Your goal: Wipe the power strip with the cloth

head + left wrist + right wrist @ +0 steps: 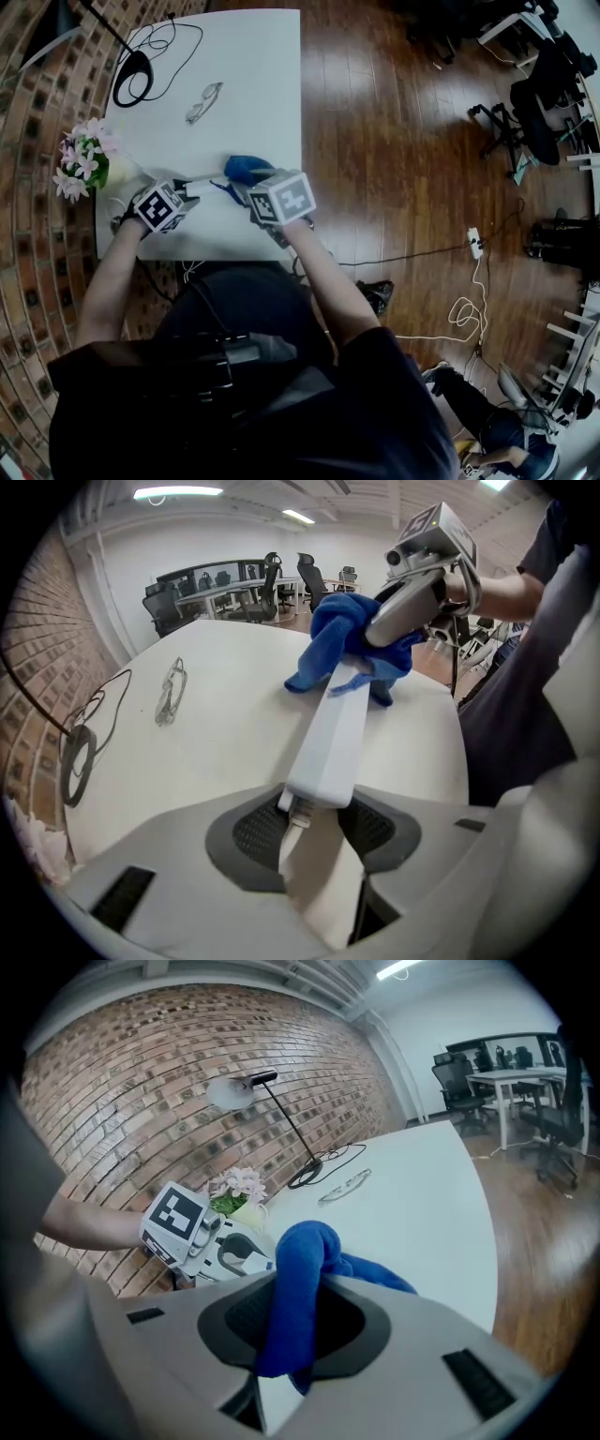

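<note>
A: Where is the power strip [333, 733] held?
B: Its near end is pinched by the left gripper [314, 832] — at the far end of its long axis, the cloth [300, 1279] is clamped in the right gripper [291, 1335].

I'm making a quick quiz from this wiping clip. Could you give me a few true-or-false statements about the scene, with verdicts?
1. The left tongs grip one end of the white power strip. True.
2. The right tongs are empty. False: they are shut on the blue cloth.
3. The cloth touches the power strip's far end. True.
4. The glasses rest on top of the power strip. False: they lie apart from it on the white table.
</note>
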Tool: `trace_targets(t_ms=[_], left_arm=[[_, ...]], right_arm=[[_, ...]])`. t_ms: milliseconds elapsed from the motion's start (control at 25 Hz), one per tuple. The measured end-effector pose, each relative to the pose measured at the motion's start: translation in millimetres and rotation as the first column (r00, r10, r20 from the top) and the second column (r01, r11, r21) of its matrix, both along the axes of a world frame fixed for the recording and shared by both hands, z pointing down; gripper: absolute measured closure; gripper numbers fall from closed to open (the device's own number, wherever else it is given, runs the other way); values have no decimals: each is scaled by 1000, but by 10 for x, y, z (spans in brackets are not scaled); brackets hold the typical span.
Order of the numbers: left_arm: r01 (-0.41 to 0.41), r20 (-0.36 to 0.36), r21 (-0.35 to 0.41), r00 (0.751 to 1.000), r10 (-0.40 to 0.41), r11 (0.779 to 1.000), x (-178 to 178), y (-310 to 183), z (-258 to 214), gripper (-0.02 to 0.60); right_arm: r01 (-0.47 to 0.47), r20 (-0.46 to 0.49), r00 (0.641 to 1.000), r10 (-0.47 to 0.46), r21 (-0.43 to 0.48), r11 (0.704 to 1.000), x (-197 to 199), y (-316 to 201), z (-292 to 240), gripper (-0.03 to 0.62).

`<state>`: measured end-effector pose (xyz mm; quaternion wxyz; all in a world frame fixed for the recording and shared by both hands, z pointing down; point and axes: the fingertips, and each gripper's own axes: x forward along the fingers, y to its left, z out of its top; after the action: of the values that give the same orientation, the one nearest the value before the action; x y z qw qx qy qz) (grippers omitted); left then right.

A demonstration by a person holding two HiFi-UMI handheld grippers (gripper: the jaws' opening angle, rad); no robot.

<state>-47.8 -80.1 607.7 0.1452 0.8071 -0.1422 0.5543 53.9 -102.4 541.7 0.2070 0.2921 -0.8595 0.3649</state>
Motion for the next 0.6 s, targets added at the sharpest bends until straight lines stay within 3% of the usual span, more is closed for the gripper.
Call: trace_targets(t_ms=[600], left_arm=[[-7,-3,6,1000,7,1000,-10,2,3,413]], right_arm=[[-101,18,995,101,9,995,320,-37,-3,511]])
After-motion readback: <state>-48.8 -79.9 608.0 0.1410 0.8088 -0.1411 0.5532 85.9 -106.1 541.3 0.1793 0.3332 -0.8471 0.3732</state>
